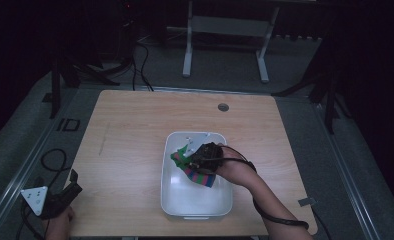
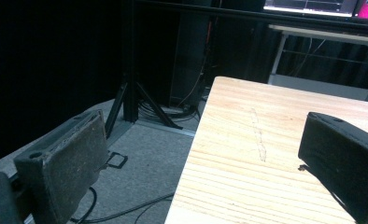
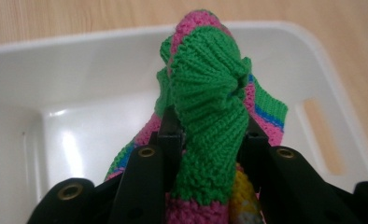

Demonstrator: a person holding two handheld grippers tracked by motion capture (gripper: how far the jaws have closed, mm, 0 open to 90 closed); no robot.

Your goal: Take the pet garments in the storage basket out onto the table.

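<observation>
— What is that bright thing in the middle of the high view?

— It is a knitted piece (image 1: 197, 172), maybe a sock, I can't tell for sure. It has stripes of green, pink, blue and a bit of yellow. In the right gripper view the green part (image 3: 210, 116) is ribbed and all bunched up, standing up between the two black jaws.

— So who has it?

— The right gripper (image 1: 197, 159) does. Its jaws are pressed against the knit from both sides, pinching it tight. The person's right hand (image 1: 235, 170) is just behind, coming in from the lower right of the frame.

— And where is it all?

— Over the white tub (image 1: 171, 197), in its upper half. Some of the stripy end hangs down into the tub. The tub sits on the wooden table (image 1: 125, 130), a little below the center.

— What about the other one?

— The left gripper (image 1: 70, 186) is far off at the lower left corner, at the table's edge. In the left gripper view its jaws are wide apart with nothing between them, just wood and grey floor (image 2: 140, 168).
</observation>
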